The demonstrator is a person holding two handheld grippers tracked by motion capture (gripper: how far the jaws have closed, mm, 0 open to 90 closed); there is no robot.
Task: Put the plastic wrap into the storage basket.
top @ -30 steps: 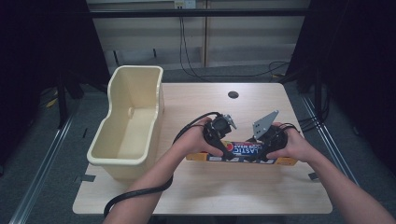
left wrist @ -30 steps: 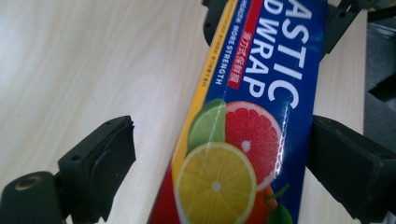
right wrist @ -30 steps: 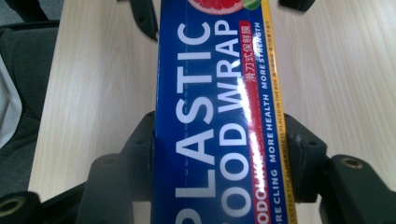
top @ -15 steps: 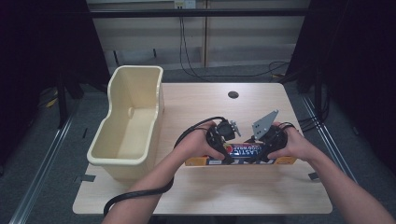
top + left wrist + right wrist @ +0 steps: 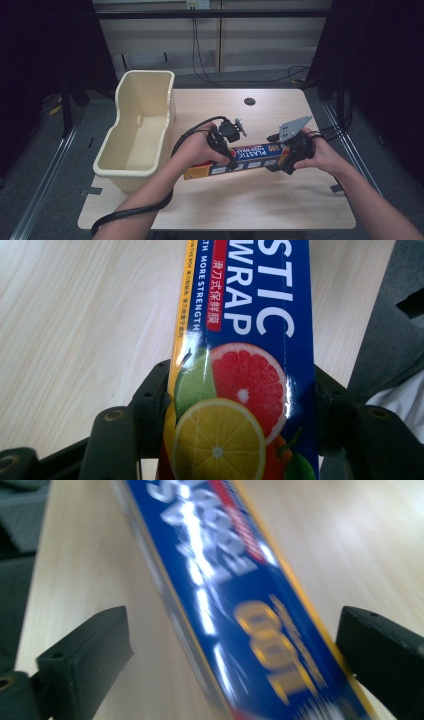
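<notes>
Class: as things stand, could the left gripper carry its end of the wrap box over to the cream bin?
Probably yes: the left gripper clamps the box, and bare table lies before the bin.

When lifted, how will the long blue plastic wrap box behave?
The long blue cardboard plastic wrap box probably stays stiff, being a straight carton. Flat sides mean it should not roll. Its glossy face may slip in the left claw.

— Where is the plastic wrap box (image 5: 250,159)?
— On the wooden worktop (image 5: 260,205), just right of the cream bin (image 5: 137,132), lying crosswise.
— And the grippers?
— The left gripper (image 5: 224,148) is at the box's end nearer the bin, the right gripper (image 5: 289,159) at its far end, a hand on each.
— Anything else?
— A dark round hole (image 5: 249,101) beyond the box.
</notes>
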